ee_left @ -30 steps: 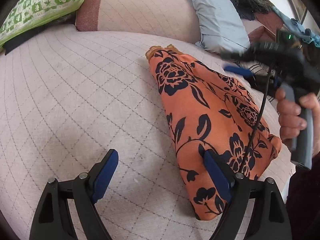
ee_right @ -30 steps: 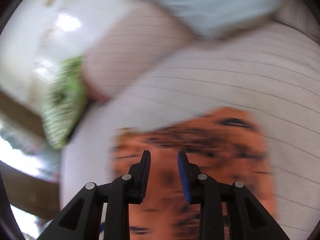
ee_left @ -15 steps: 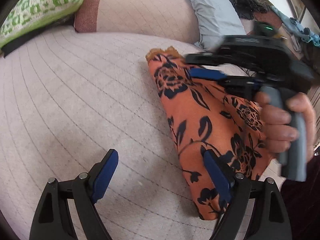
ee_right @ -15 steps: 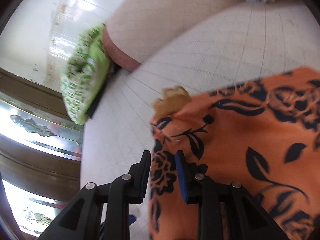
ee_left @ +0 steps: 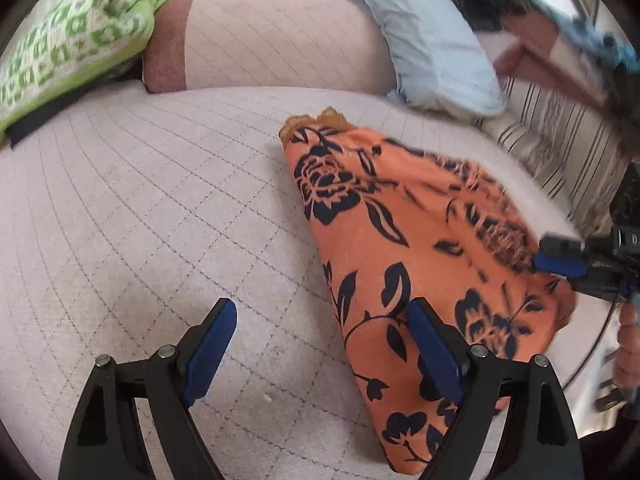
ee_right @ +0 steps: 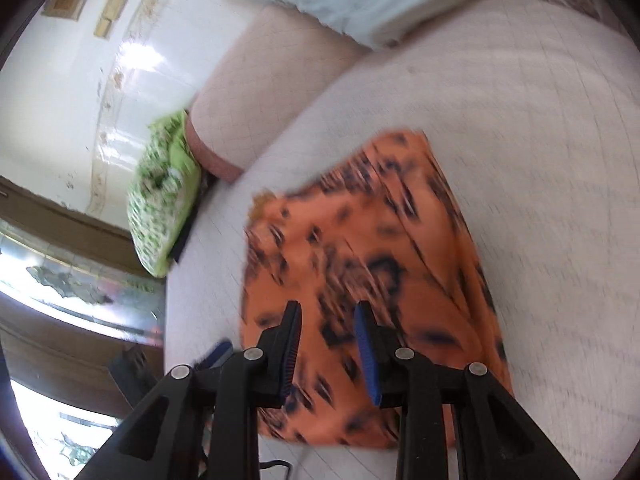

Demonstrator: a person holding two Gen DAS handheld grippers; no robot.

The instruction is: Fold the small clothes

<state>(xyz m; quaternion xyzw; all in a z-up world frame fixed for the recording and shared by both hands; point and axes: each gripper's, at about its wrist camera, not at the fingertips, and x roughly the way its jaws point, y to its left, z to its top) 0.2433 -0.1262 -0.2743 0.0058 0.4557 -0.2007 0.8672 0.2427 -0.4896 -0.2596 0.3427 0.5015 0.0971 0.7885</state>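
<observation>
An orange garment with a black flower print (ee_left: 404, 256) lies folded on the quilted pale pink bed (ee_left: 140, 220). My left gripper (ee_left: 320, 354) is wide open and empty, low over the bed, its right finger at the garment's near left edge. My right gripper (ee_right: 328, 344) is open with a narrow gap and empty, above the garment (ee_right: 360, 264). It also shows in the left wrist view (ee_left: 560, 258) at the garment's right edge. The right wrist view is blurred.
A green and white patterned pillow (ee_left: 68, 44) lies at the back left, a pink bolster (ee_left: 272, 40) along the back, and a light blue pillow (ee_left: 428, 36) at the back right. A striped cloth (ee_left: 560, 136) lies to the right. The left gripper's tip (ee_right: 218, 352) shows beside the bed edge.
My right gripper has drawn back from the garment's far top corner to its right edge. The left gripper has stayed in place. The garment lies as before.
</observation>
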